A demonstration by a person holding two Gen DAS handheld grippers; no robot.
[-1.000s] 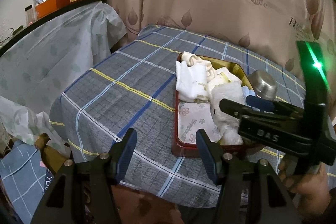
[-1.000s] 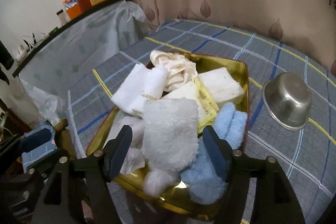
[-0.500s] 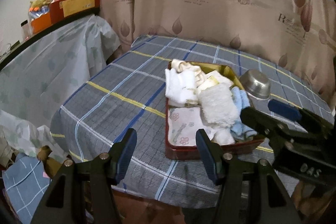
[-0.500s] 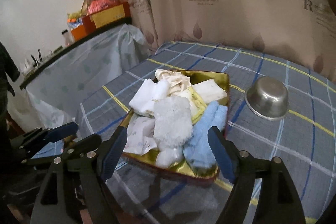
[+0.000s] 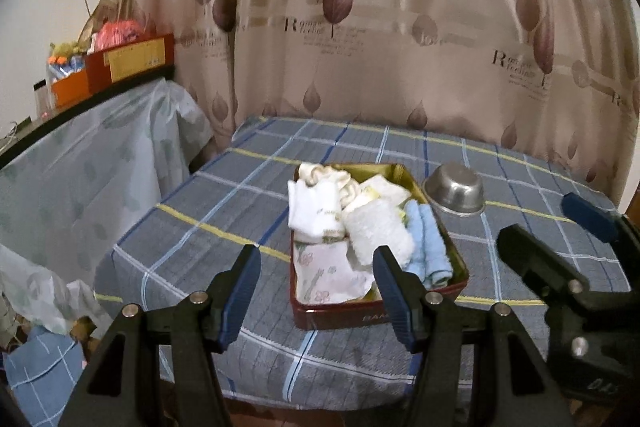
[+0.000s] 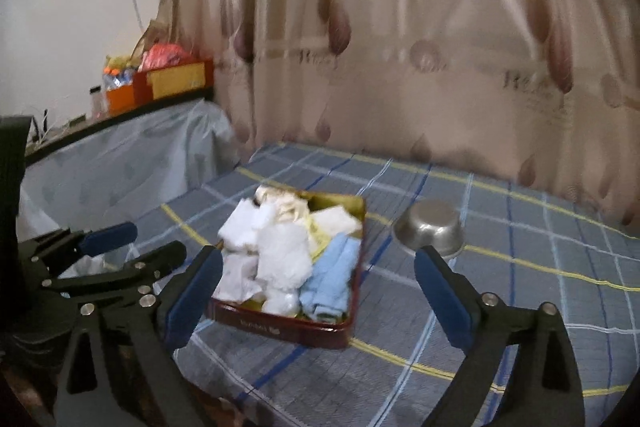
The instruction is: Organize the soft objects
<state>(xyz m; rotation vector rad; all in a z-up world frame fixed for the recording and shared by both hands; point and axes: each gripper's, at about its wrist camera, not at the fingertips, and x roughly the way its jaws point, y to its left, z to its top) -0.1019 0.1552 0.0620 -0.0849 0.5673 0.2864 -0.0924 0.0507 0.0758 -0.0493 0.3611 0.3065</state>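
A: What does the table look like?

B: It is covered by a grey-blue checked cloth [image 5: 224, 227] with white, blue and yellow lines, hanging over the near edge. On it stands a red tin [image 5: 340, 315] with a gold inside, filled with the soft things.

A: Which ones?

B: A fluffy white cloth [image 5: 376, 231] lies in the middle, a folded white towel [image 5: 314, 209] on its left, a rolled light blue cloth [image 5: 426, 247] along the right wall, a cream bundle [image 5: 324, 175] at the far end, and a flower-printed sheet [image 5: 328, 271] at the near end. All of them are inside the tin.

A: Anything else on the table?

B: A steel bowl [image 5: 454, 189] stands just beside the tin's far right corner, apart from it.

A: And the room?

B: A beige curtain [image 5: 380, 27] with dark leaf prints and lettering hangs behind the table. To the left is a dark shelf [image 5: 80, 103] draped with pale plastic sheeting [image 5: 100, 163], carrying a red box [image 5: 132, 59] and an orange box [image 5: 68, 93]. The right wrist view is blurred, so details there are soft.

A: The grippers?

B: The left gripper [image 5: 316, 291] stands partly open and empty, short of the tin. The right gripper [image 6: 320, 291] has just been opening; its jaws stand wide with nothing between them, the tin well ahead
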